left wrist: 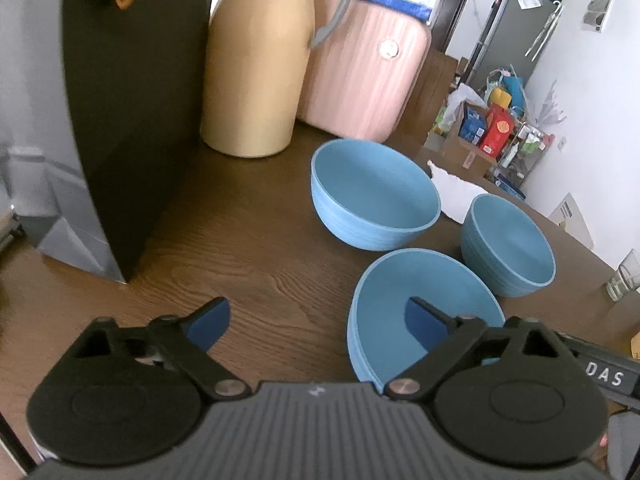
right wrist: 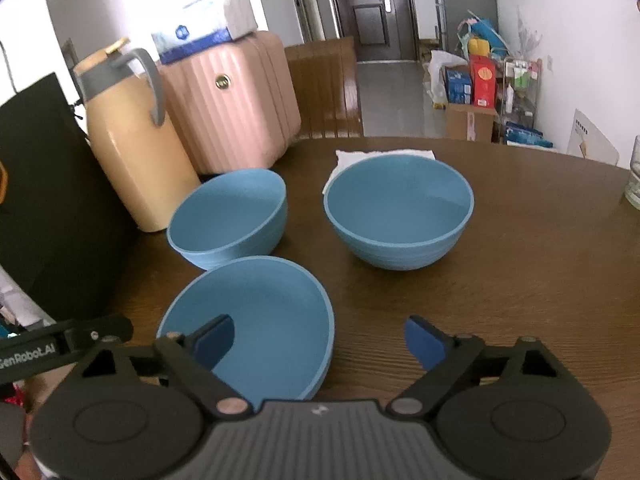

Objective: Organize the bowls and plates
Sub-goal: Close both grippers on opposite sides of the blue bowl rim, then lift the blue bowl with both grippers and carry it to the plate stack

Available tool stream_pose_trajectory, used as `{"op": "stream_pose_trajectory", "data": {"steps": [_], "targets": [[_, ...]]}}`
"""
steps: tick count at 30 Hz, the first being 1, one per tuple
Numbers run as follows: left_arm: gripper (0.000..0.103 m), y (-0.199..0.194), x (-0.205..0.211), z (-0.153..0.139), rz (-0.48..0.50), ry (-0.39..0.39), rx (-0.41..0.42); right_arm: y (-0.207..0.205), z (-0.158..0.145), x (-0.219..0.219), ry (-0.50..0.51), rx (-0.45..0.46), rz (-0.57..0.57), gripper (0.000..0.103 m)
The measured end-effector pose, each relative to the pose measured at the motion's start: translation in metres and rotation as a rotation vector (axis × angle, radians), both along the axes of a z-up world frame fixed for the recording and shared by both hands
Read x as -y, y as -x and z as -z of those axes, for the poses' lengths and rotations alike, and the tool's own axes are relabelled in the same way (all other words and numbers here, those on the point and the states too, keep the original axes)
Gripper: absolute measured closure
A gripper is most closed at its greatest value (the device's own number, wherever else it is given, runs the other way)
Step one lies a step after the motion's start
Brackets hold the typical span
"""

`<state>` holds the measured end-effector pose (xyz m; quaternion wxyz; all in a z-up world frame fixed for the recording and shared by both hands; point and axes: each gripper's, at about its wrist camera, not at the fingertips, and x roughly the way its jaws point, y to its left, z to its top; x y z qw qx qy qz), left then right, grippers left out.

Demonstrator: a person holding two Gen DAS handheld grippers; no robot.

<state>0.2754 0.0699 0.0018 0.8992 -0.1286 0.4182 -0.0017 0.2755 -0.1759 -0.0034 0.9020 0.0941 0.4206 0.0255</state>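
The near bowl (right wrist: 256, 320) lies closest, tilted on the table (right wrist: 520, 280), its rim straddled from both sides. In the right wrist view the right gripper (right wrist: 320, 344) is seen with jaws apart: one pad sits over the bowl's inside, the other over bare wood beyond the wall, and no pad is seen pressing. In the left wrist view the left gripper (left wrist: 318, 326) is likewise spread, one pad inside the near bowl (left wrist: 400, 312), the other over the table (left wrist: 240, 240); nothing is clamped.

Ahead of the right gripper and left of its line, a second bowl (right wrist: 230, 216) stands upright; ahead and slightly right, a third bowl (right wrist: 400, 212) stands apart from both, in front of a napkin (right wrist: 384, 156). A jug (right wrist: 132, 148) is seen further left.

No bowl is nested in another, and no plates are visible. The task is judged barely begun: the first grasp is not yet made, and all the stacking is left.
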Motion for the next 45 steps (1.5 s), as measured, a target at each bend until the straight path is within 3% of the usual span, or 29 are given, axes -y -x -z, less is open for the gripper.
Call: {"op": "stream_pose_trajectory", "data": {"steps": [3, 8, 10, 13, 16, 23, 31, 45], "targets": [[0.026, -0.012, 0.002, 0.010, 0.012, 0.017, -0.039, -0.009, 0.008, 0.001, -0.001, -0.029, 0.011, 0.029], [0.045, -0.027, 0.010, 0.024, 0.034, 0.026, -0.087, -0.018, 0.018, 0.001, -0.008, -0.061, 0.008, 0.039], [0.054, -0.033, 0.012, 0.029, 0.041, 0.036, -0.110, -0.022, 0.022, 0.001, -0.012, -0.077, 0.003, 0.049], [0.059, -0.039, 0.014, 0.036, 0.046, 0.054, -0.132, -0.025, 0.028, 0.000, -0.012, -0.098, -0.004, 0.058], [0.072, -0.042, 0.016, 0.039, 0.051, 0.056, -0.144, -0.028, 0.033, -0.002, -0.014, -0.117, -0.011, 0.069], [0.089, -0.047, 0.020, 0.043, 0.068, 0.059, -0.162, -0.032, 0.037, -0.003, -0.028, -0.132, -0.021, 0.084], [0.093, -0.049, 0.025, 0.043, 0.071, 0.038, -0.162, -0.034, 0.040, 0.000, -0.035, -0.136, -0.010, 0.094], [0.093, -0.041, 0.027, 0.037, 0.075, 0.016, -0.136, -0.027, 0.036, -0.001, -0.032, -0.109, -0.013, 0.095]]}}
